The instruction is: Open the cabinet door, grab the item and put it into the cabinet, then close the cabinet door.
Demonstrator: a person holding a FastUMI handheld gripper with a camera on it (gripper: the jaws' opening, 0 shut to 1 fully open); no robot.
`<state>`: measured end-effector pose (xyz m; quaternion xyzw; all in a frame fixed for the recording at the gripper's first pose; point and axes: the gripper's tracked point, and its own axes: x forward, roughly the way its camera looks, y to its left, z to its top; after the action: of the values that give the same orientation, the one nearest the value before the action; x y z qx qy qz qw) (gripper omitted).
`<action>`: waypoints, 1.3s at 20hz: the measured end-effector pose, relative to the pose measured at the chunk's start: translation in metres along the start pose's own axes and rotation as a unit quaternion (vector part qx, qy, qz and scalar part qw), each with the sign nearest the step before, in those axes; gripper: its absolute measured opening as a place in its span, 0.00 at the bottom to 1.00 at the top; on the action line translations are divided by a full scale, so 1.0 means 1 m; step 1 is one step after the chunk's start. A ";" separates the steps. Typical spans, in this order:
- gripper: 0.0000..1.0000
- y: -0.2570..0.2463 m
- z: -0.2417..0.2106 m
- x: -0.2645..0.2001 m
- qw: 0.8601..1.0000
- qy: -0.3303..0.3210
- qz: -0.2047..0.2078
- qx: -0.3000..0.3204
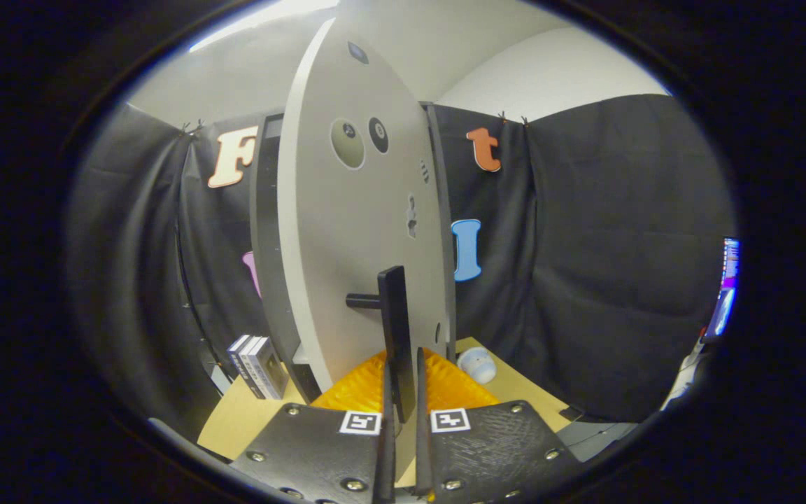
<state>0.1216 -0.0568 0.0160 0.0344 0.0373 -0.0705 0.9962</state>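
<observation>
Clamped between the two fingers of the claw is the black bar handle of the pale grey cabinet door, which stands edge-on just ahead. Beyond the fingers to the right, a small white round item sits on the table; to the left stand boxes beside the cabinet.

Recording booth, lab-like: black cloth walls (clipped up), small cabinet on wooden table, lit monitor.

Gripper, seen from its own camera: both fingers extend forward, nearly closed, clamping the lower end of the door handle between them.
</observation>
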 end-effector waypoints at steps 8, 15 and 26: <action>0.11 -0.061 0.007 -0.001 1.000 0.008 0.021 0.003; 0.03 -0.121 0.012 0.015 0.999 0.008 0.051 0.002; 0.03 -0.150 0.005 0.034 0.989 0.032 0.141 0.028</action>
<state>0.1341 -0.2101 0.0087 0.0697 0.0618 0.0703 0.9932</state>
